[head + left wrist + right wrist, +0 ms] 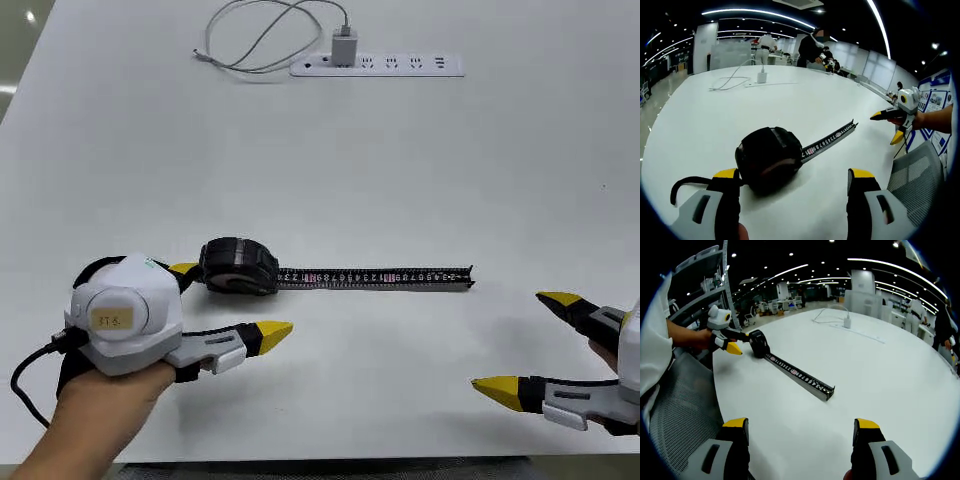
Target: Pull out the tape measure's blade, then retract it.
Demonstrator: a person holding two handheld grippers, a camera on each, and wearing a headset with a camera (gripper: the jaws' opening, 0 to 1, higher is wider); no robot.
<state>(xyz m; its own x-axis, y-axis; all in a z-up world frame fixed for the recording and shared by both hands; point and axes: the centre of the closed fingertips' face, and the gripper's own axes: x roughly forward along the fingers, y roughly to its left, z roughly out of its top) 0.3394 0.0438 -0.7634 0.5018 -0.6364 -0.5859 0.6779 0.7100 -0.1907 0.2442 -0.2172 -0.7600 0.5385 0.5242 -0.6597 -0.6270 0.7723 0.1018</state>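
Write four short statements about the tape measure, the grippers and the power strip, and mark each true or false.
1. The blade lies pulled out of the tape measure case on the table. True.
2. The right gripper is shut on the blade's tip. False: it is open and apart from the tip.
3. The left gripper is open, close to the case. True.
4. Nothing is plugged into the power strip. False: a white charger with a cable sits in it.
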